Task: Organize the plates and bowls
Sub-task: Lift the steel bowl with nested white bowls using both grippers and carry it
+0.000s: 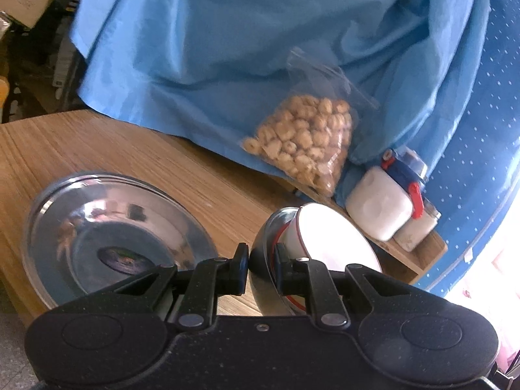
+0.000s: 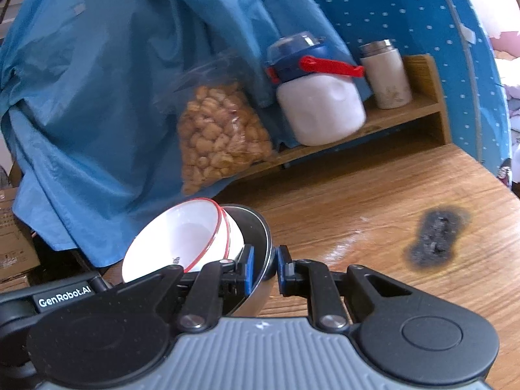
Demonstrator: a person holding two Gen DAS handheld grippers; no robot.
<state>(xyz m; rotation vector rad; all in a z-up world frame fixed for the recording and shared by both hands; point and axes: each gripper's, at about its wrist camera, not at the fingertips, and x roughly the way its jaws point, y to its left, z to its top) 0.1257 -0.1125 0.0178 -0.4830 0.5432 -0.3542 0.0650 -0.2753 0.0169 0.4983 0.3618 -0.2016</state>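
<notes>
Nearby, snack bag (image 1: 305, 136), jars (image 1: 382, 206), both grippers' fingers (image 1: 241, 256) clamping steel bowl (image 1: 265, 260) rim

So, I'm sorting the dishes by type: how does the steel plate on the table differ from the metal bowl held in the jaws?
The steel plate is wide, shallow and lies flat on the table; the metal bowl is deeper, tilted and lifted.
The plate is empty apart from a sticker; the bowl carries white red-rimmed bowls.
Nothing grips the plate; the left gripper and right gripper each clamp the bowl's rim.
Both are shiny metal.
</notes>
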